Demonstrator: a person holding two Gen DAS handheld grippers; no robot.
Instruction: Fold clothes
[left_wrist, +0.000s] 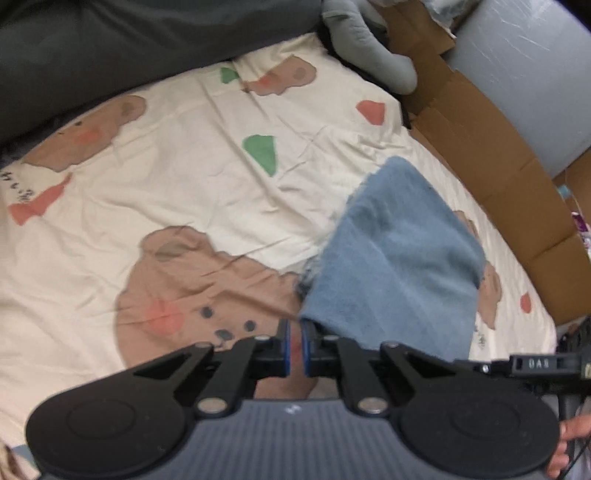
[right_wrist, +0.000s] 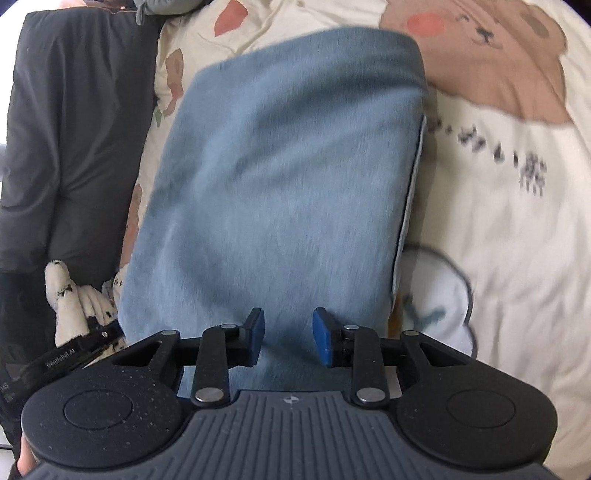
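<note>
A folded blue garment (right_wrist: 273, 184) lies flat on a cream bedsheet (left_wrist: 184, 184) printed with brown bears, set lengthwise in front of the right gripper (right_wrist: 288, 338) and off to the right side of the left gripper (left_wrist: 294, 345). The left gripper's pads are drawn nearly together just beside the garment's frayed near corner; the blur leaves it unclear whether any cloth is caught between them. The right gripper hangs over the garment's near end with its jaws partly apart, the blue pads clear of the cloth and gripping nothing. That placement suggests the two near corners are being lined up for another fold. A dark garment (right_wrist: 74, 147) lies alongside, apparently awaiting its turn.
</note>
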